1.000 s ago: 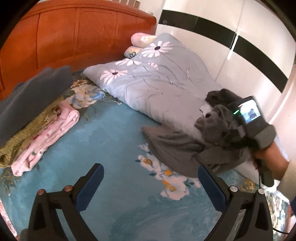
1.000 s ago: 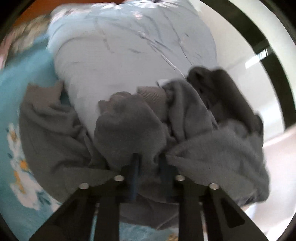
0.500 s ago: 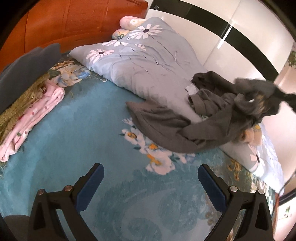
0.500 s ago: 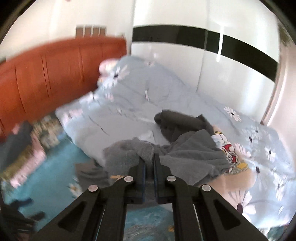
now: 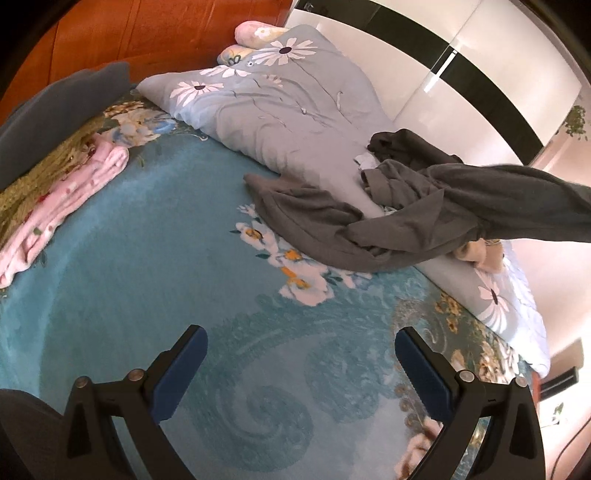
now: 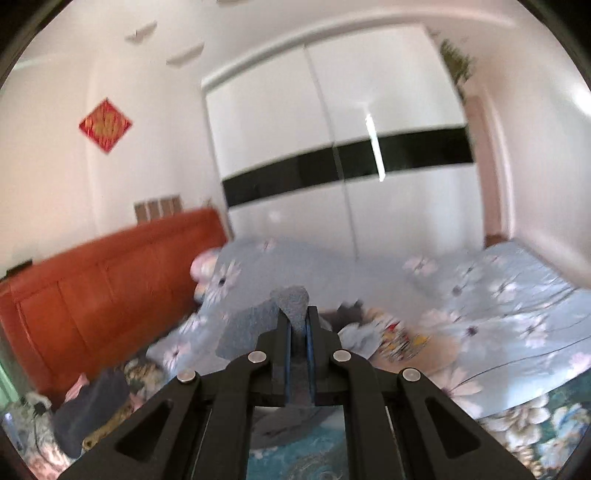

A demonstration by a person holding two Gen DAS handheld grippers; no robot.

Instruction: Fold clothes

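A dark grey garment trails from the teal floral bedspread up and off to the right edge, stretched in the air. My right gripper is shut on a fold of that grey garment, held high and pointing across the room. My left gripper stands open low over the bedspread, nothing between its blue pads, well short of the garment. More dark clothes lie bunched on the quilt behind it.
A blue-grey daisy quilt lies along the far side of the bed. A stack of folded clothes, pink, olive and dark, sits at the left by the orange headboard. A white wardrobe stands behind.
My right gripper has swung up and away with the grey garment, pulling it off the pile into the air. The left gripper has drifted a little forward over the bedspread, still open.
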